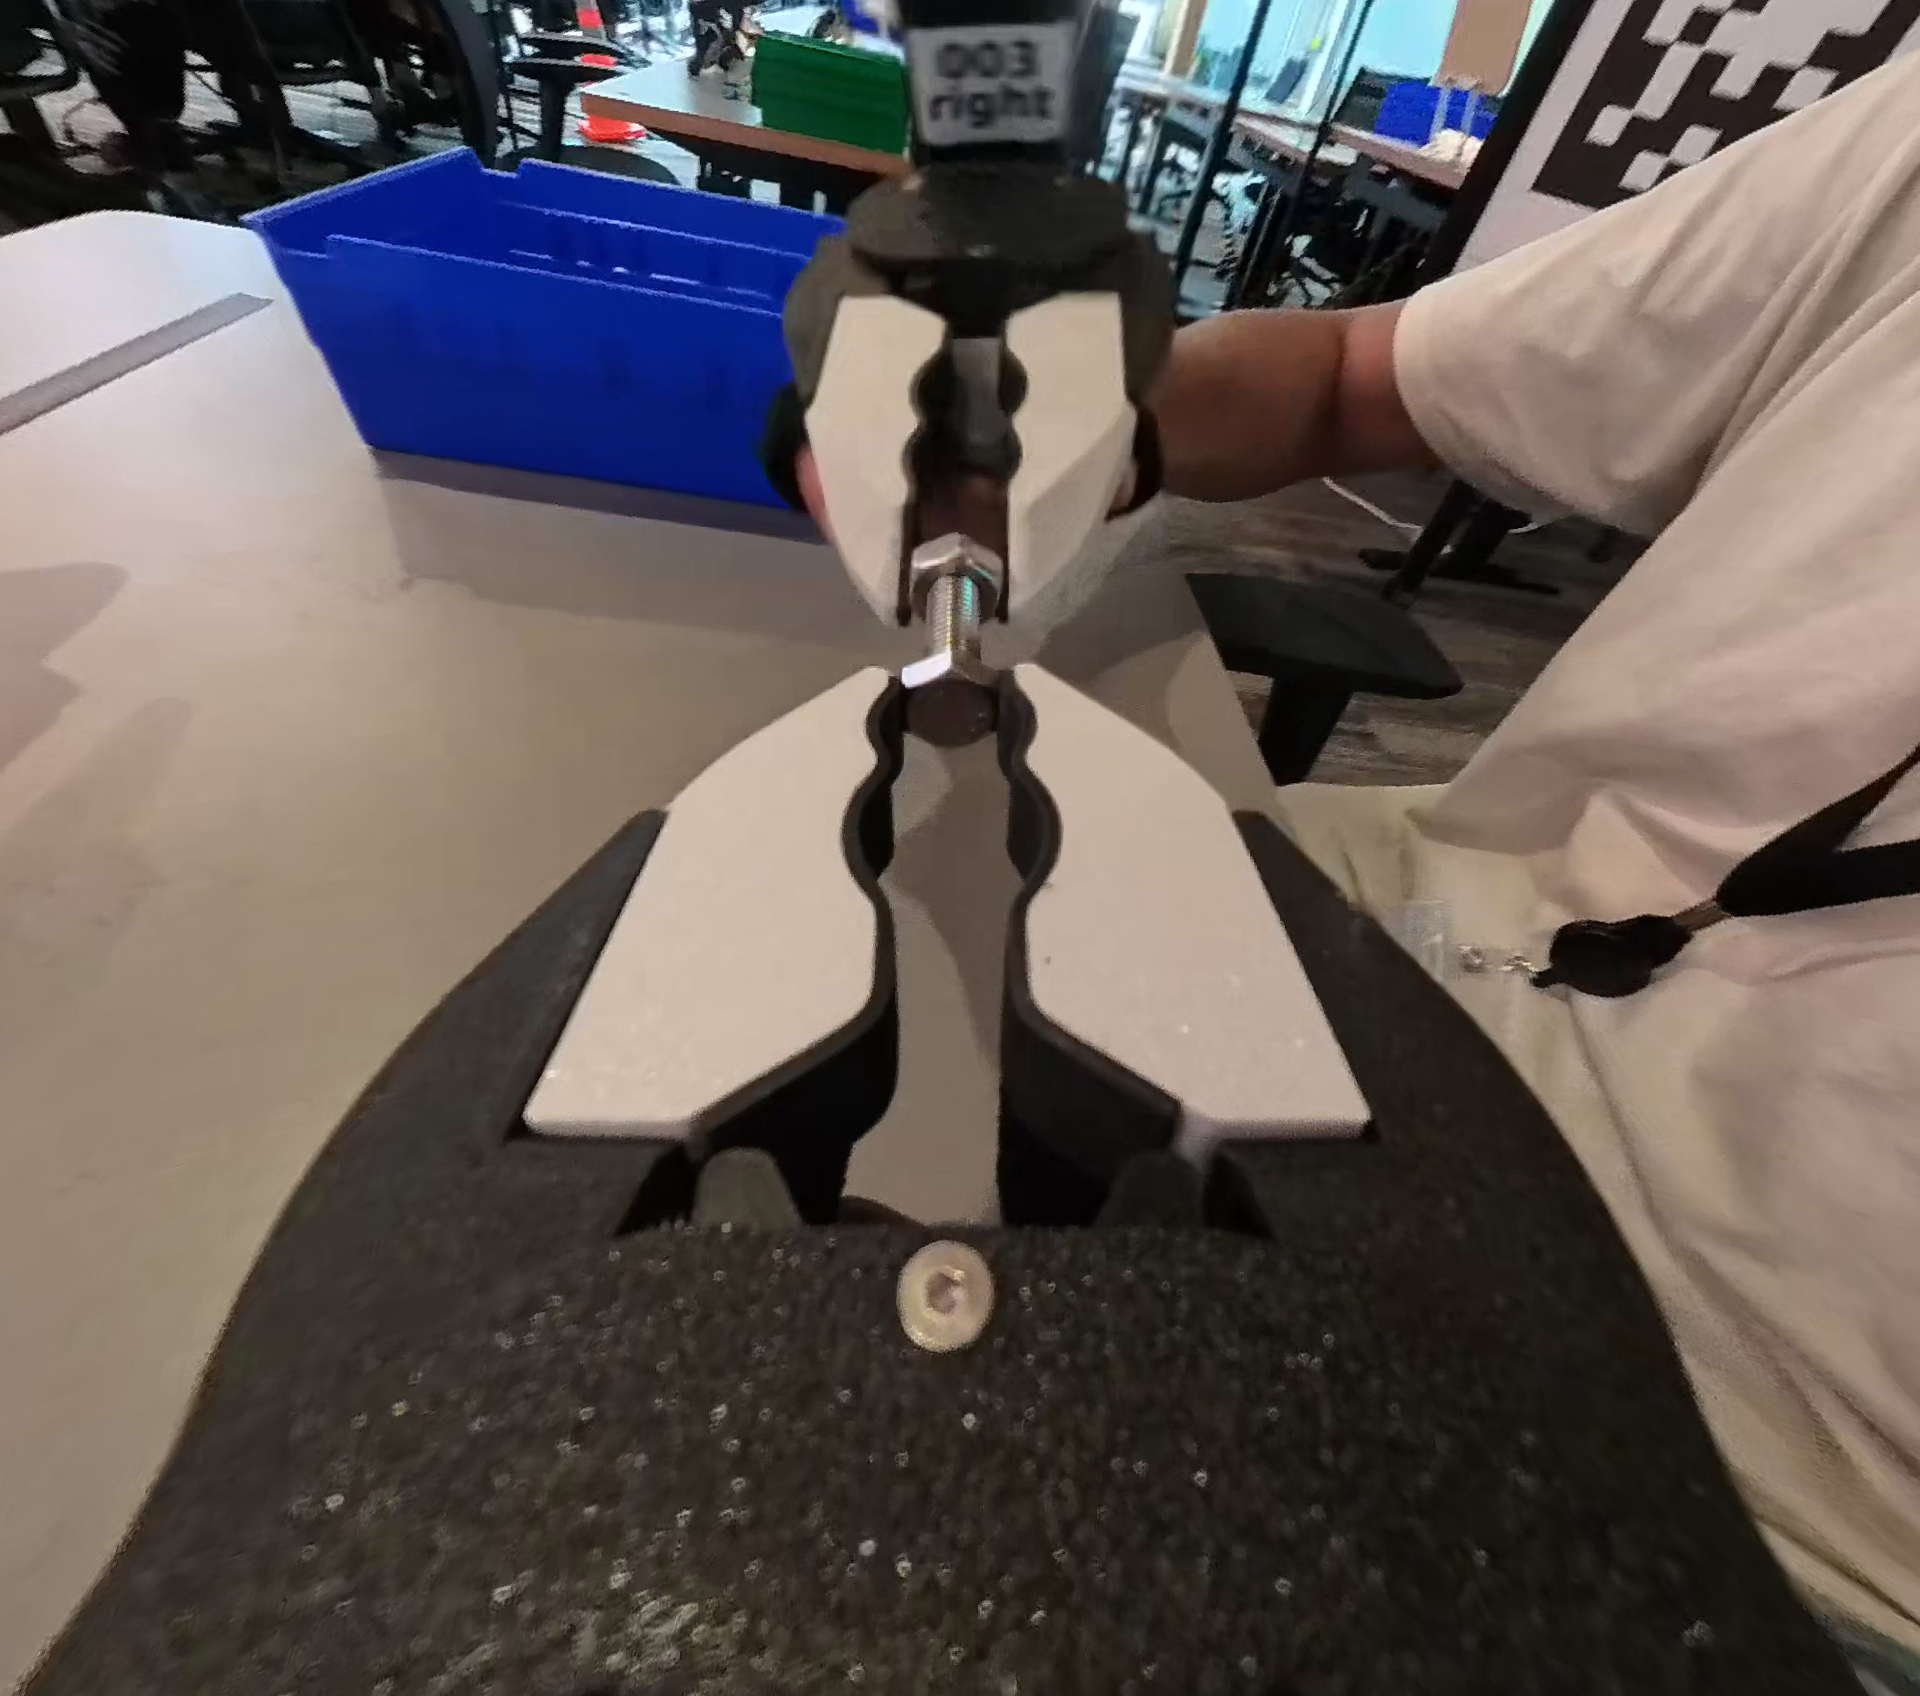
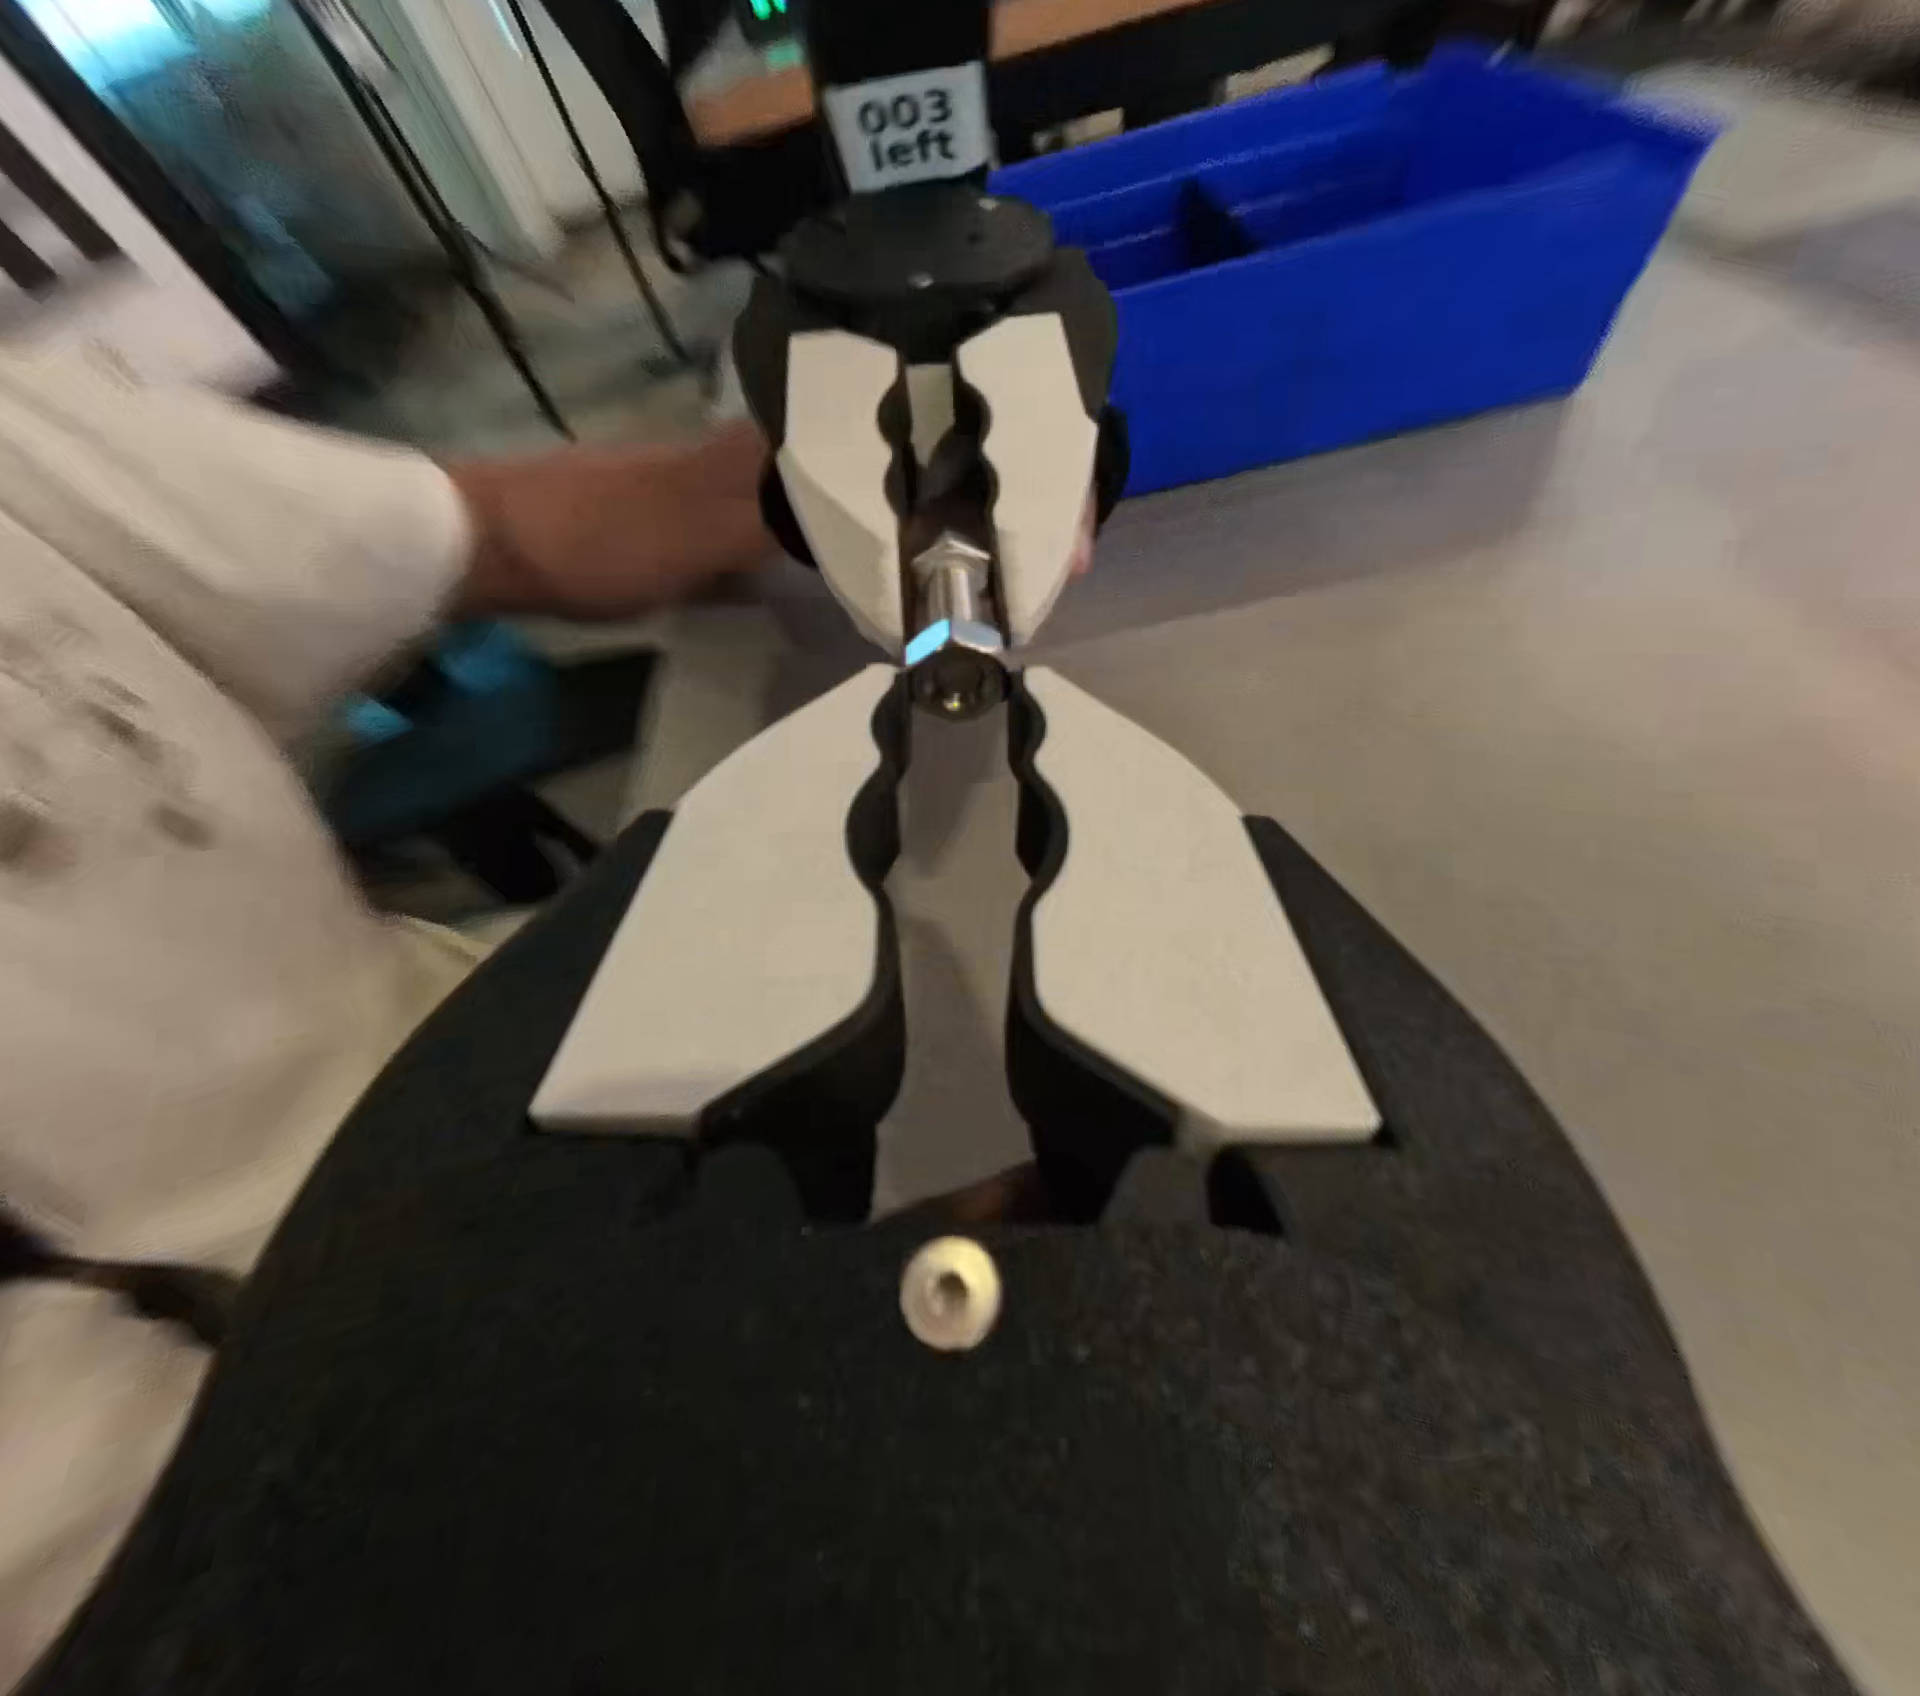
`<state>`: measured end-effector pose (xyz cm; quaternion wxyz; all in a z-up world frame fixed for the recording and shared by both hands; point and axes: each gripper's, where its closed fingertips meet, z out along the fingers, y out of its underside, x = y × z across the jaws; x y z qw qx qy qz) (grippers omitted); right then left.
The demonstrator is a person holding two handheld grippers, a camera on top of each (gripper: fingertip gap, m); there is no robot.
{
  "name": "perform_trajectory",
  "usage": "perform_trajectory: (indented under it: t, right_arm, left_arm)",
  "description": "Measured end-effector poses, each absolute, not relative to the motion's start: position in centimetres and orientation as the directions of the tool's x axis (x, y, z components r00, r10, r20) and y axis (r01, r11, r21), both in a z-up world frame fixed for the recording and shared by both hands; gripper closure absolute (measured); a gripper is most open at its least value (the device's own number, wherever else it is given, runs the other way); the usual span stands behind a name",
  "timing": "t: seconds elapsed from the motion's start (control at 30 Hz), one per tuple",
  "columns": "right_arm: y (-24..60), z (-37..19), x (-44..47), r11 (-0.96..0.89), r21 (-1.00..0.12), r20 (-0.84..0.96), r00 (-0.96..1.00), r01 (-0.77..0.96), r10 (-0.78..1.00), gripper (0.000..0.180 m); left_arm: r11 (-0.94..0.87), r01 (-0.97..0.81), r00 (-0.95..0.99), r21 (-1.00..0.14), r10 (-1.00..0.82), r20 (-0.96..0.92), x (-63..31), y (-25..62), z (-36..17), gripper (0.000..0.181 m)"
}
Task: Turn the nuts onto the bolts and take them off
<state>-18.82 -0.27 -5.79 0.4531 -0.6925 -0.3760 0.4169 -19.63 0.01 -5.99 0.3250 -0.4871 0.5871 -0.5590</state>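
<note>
A silver bolt with a nut on its thread hangs in the air between the two grippers, above the grey table. My left gripper is shut on the bolt's hex head. The right gripper faces it from beyond and is shut on the nut. In the right wrist view my right gripper grips the nut, and the left gripper holds the bolt's far end. A short stretch of shaft shows between the two hex parts.
A blue divided bin stands on the table behind the grippers, and it also shows in the right wrist view. The person's arm and white shirt are on the right. Desks and chairs stand in the background. My left and right fingertips are right by each other.
</note>
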Motion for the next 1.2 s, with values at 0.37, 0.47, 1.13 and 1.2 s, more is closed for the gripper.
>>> perform_trajectory:
  t: [0.37, 0.47, 1.13, 1.2]
  right_arm:
    - [-0.1, -8.3, -18.2, -0.037, -0.953, 0.099, 0.422, 0.302, 0.901, 0.118]
    - [0.3, -6.7, -17.8, 0.445, -0.642, 0.734, 0.333, 0.624, 0.592, 0.126]
    - [-1.0, -6.3, -19.8, -0.755, -0.655, -0.749, 0.151, -0.021, 0.646, 0.162]
    - [-1.1, -5.6, -19.8, -0.854, -0.511, -0.859, 0.022, -0.095, 0.511, 0.161]
  left_arm:
    - [-0.148, -0.197, -0.329, -0.969, -0.921, 0.208, -19.8, 0.1, -5.5, 0.164]
    - [-0.197, -0.193, -0.360, -0.961, -0.897, 0.256, -20.0, 0.0, -5.3, 0.164]
    - [-0.008, -0.232, -0.302, -0.973, -0.950, 0.080, -19.6, -0.4, -6.4, 0.164]
    - [-0.006, -0.219, -0.302, -0.976, -0.950, 0.074, -19.5, -0.5, -6.1, 0.164]
